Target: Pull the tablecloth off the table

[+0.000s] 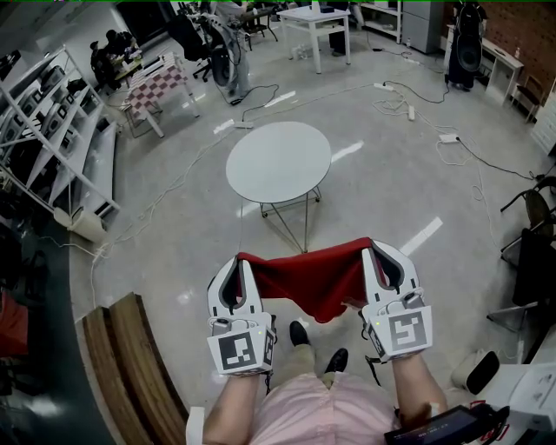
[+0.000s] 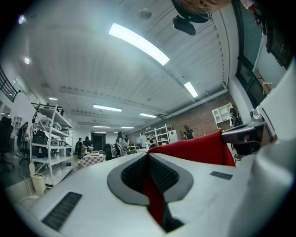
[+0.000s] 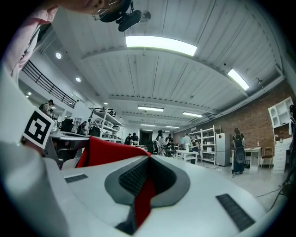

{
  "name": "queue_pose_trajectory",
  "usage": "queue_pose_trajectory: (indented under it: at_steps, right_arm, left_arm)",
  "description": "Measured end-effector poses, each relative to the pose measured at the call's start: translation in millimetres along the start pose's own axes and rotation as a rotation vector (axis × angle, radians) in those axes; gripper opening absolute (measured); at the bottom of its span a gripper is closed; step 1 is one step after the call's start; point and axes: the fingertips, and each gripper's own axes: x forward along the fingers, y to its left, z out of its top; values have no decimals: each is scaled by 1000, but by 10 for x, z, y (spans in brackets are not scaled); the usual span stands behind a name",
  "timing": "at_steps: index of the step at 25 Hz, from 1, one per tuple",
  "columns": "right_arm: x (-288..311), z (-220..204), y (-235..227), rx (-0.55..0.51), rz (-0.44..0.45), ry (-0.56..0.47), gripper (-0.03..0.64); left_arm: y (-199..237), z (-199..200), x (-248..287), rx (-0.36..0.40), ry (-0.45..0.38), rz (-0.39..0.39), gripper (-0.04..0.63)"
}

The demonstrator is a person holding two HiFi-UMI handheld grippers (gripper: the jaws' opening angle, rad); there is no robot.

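Hanging lower centre, tablecloth [image 1: 308, 278] is clamped by left tool [image 1: 244, 260] and right tool [image 1: 371, 252]; grip could be lost if jerked.

One red tablecloth [image 1: 313, 280]. Two grippers: the left gripper [image 1: 241, 261] and the right gripper [image 1: 373, 254]. One round white table [image 1: 278, 161], one checked-cloth table [image 1: 157, 85], one white rectangular table [image 1: 314, 16]. Two black shoes [image 1: 299, 333].

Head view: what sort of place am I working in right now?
Probably a lab or workshop: loaded metal shelving racks, cabled power strips trailing over the floor, and a brick wall.
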Motion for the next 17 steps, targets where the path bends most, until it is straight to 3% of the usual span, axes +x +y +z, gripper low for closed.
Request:
queue_pose_trajectory:
  at_steps: [17]
  right_arm:
    - [87, 13, -48, 2, -10, -1, 21]
  left_arm:
    - [28, 8, 90, 8, 5, -2, 31]
